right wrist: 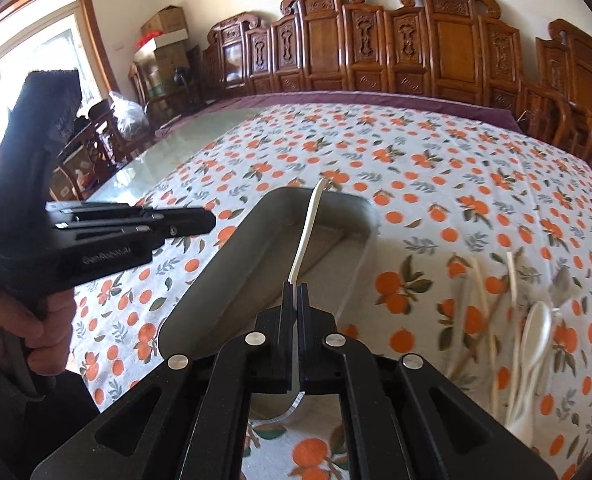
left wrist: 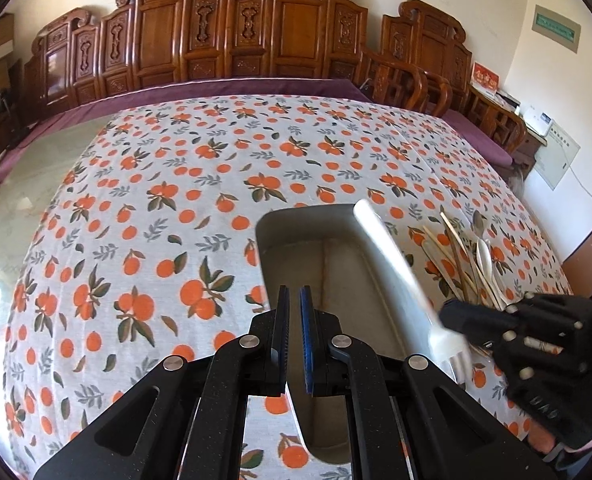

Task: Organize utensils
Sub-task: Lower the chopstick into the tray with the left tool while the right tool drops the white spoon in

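Note:
A grey metal tray (left wrist: 296,224) lies on the orange-print tablecloth; it also shows in the right wrist view (right wrist: 235,256). My right gripper (right wrist: 295,292) is shut on a white plastic fork (right wrist: 306,236) and holds it over the tray, handle pointing away. In the left wrist view the fork (left wrist: 392,264) slants across the tray's right side, held by the right gripper (left wrist: 456,316). My left gripper (left wrist: 291,300) hovers above the tray's near left part, jaws nearly together, holding nothing. A pile of loose utensils (left wrist: 472,256), chopsticks and spoons, lies right of the tray, also in the right wrist view (right wrist: 528,344).
The tablecloth (left wrist: 167,208) covers a large glass-topped table. Carved wooden chairs (left wrist: 231,40) line the far edge. Boxes (right wrist: 163,36) stand by the window at the far left. The left gripper (right wrist: 107,232) shows left of the tray in the right wrist view.

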### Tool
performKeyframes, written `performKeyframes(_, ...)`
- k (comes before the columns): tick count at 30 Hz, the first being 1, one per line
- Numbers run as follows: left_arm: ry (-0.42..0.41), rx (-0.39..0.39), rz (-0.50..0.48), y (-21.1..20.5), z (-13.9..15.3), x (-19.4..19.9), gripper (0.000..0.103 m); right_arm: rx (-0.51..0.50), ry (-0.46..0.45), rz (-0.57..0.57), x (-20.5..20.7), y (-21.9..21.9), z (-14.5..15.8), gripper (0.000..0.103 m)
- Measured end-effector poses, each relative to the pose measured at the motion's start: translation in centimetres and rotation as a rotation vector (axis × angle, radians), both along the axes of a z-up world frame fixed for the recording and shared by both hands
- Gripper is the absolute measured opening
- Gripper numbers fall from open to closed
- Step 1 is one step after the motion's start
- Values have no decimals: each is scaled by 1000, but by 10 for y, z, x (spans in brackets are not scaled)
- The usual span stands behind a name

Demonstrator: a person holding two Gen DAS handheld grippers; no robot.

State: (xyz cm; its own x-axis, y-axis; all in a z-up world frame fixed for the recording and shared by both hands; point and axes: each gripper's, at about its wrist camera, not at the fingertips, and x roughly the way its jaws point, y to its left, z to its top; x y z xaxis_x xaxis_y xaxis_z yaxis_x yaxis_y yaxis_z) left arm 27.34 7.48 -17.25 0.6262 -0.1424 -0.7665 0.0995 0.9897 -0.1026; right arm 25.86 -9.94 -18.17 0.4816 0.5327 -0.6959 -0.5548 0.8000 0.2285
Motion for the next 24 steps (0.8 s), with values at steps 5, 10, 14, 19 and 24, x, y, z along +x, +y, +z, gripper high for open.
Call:
performKeyframes(5,-4,-3,14,7,1,0,4,-12,32,32,2,19,-13,3)
performKeyframes(10,-2,-4,16,8,1,1,4,-12,56,53,-1,27,-23,4)
performKeyframes(14,-1,-1,10,5,0,1,4,6,63,50,-1,21,-23,4)
performKeyframes(19,-1,-4,1,0,1,1,4,29,44,36,-5,5,-12,5)
performKeyframes(24,-10,-18,-25,-13,4,1,4,11,-18,-23,-7,-33,13,5)
